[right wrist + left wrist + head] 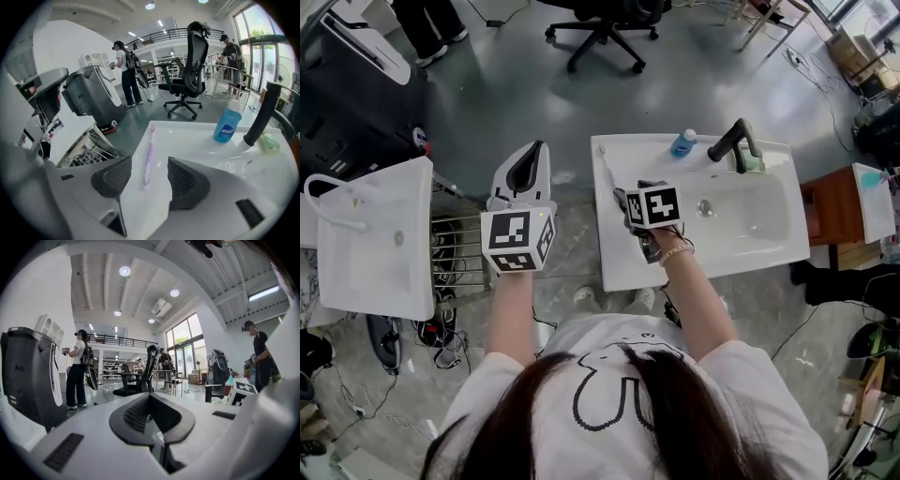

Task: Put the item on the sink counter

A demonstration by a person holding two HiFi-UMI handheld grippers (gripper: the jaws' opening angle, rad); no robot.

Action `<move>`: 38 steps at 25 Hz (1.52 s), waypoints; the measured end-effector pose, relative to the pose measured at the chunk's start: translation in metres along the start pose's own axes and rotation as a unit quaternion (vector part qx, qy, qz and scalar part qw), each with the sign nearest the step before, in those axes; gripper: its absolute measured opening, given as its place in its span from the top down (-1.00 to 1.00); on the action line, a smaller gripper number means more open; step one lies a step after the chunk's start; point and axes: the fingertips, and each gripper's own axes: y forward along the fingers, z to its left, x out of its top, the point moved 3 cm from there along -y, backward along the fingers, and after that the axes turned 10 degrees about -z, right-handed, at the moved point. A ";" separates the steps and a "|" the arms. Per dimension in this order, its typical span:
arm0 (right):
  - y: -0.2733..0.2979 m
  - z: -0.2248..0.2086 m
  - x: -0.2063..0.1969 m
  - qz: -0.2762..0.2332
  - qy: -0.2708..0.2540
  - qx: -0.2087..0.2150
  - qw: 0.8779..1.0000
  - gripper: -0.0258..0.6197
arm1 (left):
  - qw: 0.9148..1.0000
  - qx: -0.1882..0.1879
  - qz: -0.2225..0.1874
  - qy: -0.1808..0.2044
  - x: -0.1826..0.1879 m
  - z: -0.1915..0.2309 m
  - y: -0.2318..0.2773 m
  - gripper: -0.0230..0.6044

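Note:
A lilac toothbrush (607,173) (148,157) lies flat along the left edge of the white sink counter (619,262) (187,136). My right gripper (628,194) (149,174) hovers low over that edge, open. The handle end of the toothbrush lies between the dark pads (112,177) without touching either. My left gripper (525,167) (151,401) is held in the air left of the sink, over the floor, shut and empty. In the left gripper view it looks out across the room.
A blue bottle (683,142) (228,125) and a dark faucet (733,142) (262,115) stand at the back of the counter, with a green item (754,161) beside the faucet. Another white sink (375,234) and a wire rack (455,248) are to the left. People stand further off.

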 end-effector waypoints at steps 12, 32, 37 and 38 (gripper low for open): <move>-0.075 -0.010 0.041 -0.080 -0.026 0.028 0.996 0.14 | 0.999 0.035 -0.027 0.007 0.026 -0.030 -0.011 0.90; -0.216 -0.024 0.124 -0.363 -0.104 0.043 0.925 0.83 | 0.994 0.070 -0.074 0.036 0.079 -0.045 -0.030 0.90; -0.252 -0.036 0.136 -0.407 -0.141 0.008 0.902 0.83 | 0.992 0.058 -0.101 0.053 0.100 -0.054 -0.034 0.90; -0.260 -0.038 0.137 -0.418 -0.142 0.004 0.897 0.83 | 0.991 0.055 -0.106 0.056 0.104 -0.057 -0.035 0.90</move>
